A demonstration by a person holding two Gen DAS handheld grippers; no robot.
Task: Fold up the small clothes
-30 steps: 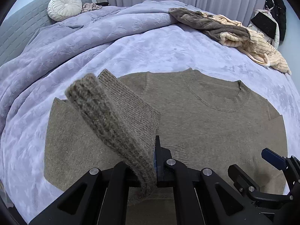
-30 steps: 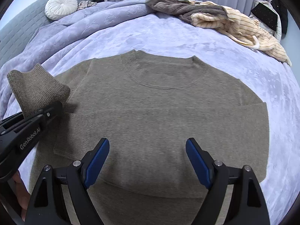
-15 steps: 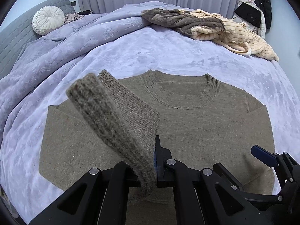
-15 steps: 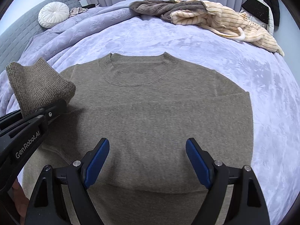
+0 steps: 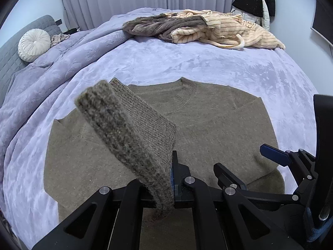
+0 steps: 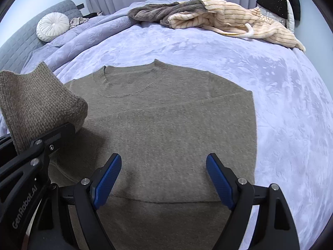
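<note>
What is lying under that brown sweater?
The brown sweater lies flat on a lavender blanket, which shows all around it. Whatever is beneath the sweater's middle is covered and cannot be seen.

A: Where is the sweater [image 6: 166, 125]?

B: It lies flat on the bed [image 6: 281, 104], neckline toward the far side. One sleeve [image 5: 129, 137] is lifted off the sweater's left part, clamped in the left tool [image 5: 171, 179].

A: What is behind the sweater?

B: A heap of clothes [image 6: 218, 18] lies on the bed beyond the neckline, toward the right. A round cushion [image 6: 53, 27] sits far left of the sweater, against the headboard [image 6: 22, 41].

A: And the right tool [image 6: 164, 179]?

B: Above the sweater's near part, just right of the left tool, with nothing between its jaws.
</note>
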